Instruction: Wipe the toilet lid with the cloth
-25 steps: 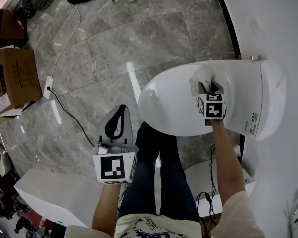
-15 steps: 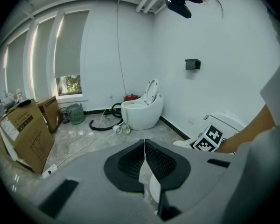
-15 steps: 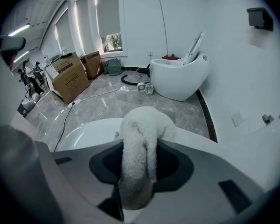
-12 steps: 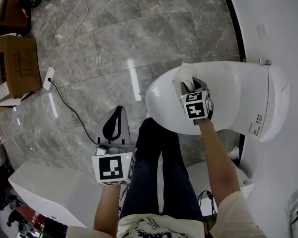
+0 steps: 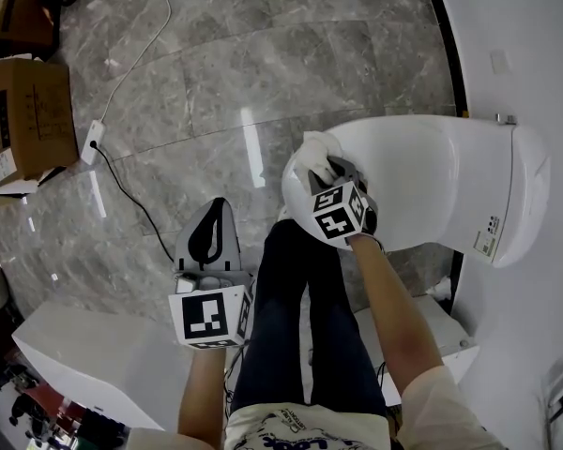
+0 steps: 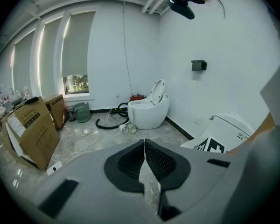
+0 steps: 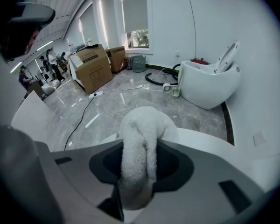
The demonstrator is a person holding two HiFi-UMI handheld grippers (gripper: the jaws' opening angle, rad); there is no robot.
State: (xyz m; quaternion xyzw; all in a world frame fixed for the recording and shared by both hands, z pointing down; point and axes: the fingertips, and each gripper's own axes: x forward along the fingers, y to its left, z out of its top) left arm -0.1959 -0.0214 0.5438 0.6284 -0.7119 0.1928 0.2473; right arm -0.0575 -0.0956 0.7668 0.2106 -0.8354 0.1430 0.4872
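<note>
Head view: my right gripper [image 5: 330, 170] pinches the one fluffy white cloth [image 5: 313, 150] on the front edge of the closed glossy white toilet lid [image 5: 432, 181], while my left gripper [image 5: 209, 239] hangs well apart, jaws pressed together on nothing. To wipe well, I should press the cloth flat and overlap my strokes across the lid. I count two grippers, one cloth and two toilets, the second white toilet [image 7: 207, 85] standing open beyond.

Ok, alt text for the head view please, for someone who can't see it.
Seen from above, the right gripper holds a white cloth on the front edge of a closed toilet lid. The left gripper hangs shut and empty over the grey floor, beside the person's legs.
</note>
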